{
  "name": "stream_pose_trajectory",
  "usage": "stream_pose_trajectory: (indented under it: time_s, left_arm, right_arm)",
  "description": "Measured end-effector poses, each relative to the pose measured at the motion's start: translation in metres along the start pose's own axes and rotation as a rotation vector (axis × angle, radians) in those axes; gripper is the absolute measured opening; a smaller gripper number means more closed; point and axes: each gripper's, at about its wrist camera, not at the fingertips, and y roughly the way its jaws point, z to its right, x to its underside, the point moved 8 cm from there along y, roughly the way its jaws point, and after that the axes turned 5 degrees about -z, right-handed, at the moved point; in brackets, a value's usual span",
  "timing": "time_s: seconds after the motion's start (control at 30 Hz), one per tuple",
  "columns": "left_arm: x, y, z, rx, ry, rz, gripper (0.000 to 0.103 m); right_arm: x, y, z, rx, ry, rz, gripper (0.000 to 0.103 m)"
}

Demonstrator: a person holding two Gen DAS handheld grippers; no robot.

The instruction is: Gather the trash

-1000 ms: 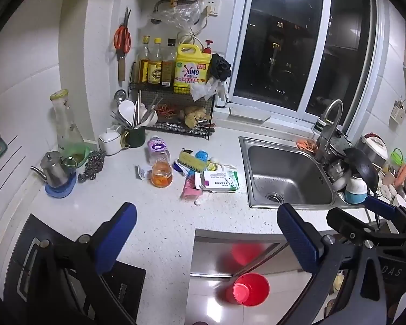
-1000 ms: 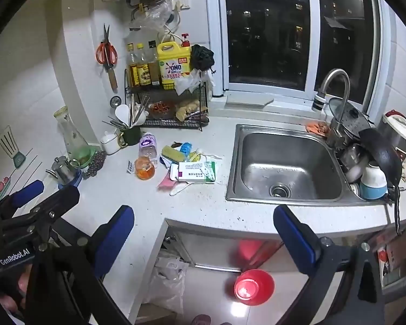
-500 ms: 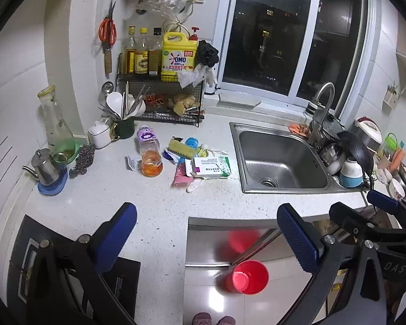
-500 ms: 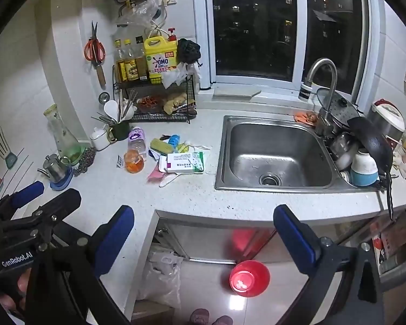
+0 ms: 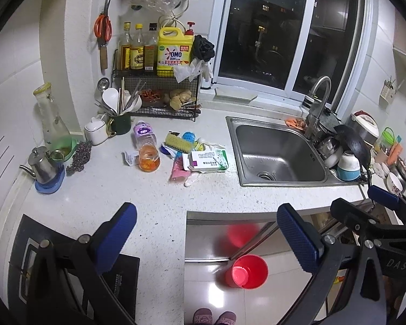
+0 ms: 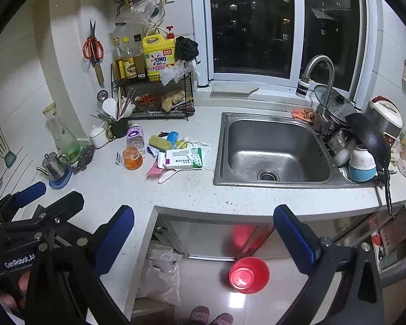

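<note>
A: Left wrist view?
B: Left gripper [image 5: 205, 235] spread wide, empty, above the counter [image 5: 154, 197] edge. Trash pile [image 5: 195, 157] lies left of the sink [image 5: 278, 154], well apart.

A: Right wrist view?
B: Right gripper [image 6: 203, 233] released, empty. Red bin [image 6: 249, 275] on the floor below; pile [image 6: 176, 154] untouched.
</note>
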Motion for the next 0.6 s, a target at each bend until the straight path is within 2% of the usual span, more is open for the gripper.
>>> stream_pose_trajectory:
  time_s: [0.6]
  left_arm:
    - [0.0043, 0.0055, -0.0018, 0.03, -0.009, -0.035, 0.103]
  right_arm:
    - [0.0041, -0.0001, 0.0018, 0.027, -0.001, -0.007, 0.103]
